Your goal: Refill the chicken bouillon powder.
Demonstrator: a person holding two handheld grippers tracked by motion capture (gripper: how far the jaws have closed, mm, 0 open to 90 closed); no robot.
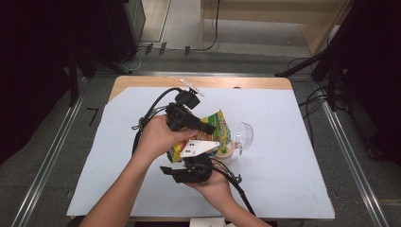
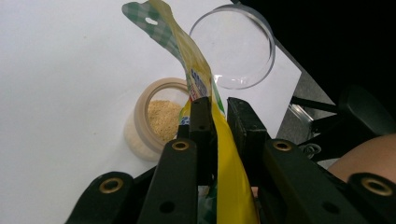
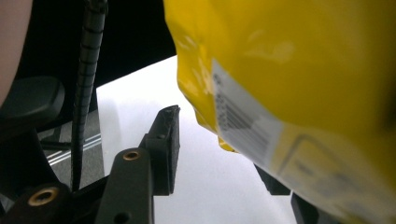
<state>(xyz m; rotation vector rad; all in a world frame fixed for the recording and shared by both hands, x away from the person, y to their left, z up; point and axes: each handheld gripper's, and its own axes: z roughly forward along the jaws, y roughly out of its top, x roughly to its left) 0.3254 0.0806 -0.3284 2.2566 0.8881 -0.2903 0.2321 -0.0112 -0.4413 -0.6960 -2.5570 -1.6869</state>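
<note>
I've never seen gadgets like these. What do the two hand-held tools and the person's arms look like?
Each tool is black. The left tool has two flat black jaws on arms with brass-coloured rivets. The right tool carries a grey three-cornered plate on top. A black ribbed cable trails from it. The forearms are bare, with no sleeves in view.

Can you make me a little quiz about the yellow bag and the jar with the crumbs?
1. True or false: the left gripper is clamped on the yellow bag.
2. Which lies beside the open jar? A) a clear lid B) a red spoon C) a blue cup
3. What is inside the jar?

Key:
1. True. Its pads press the bag's edge.
2. A.
3. Pale, sandy crumbs.
</note>
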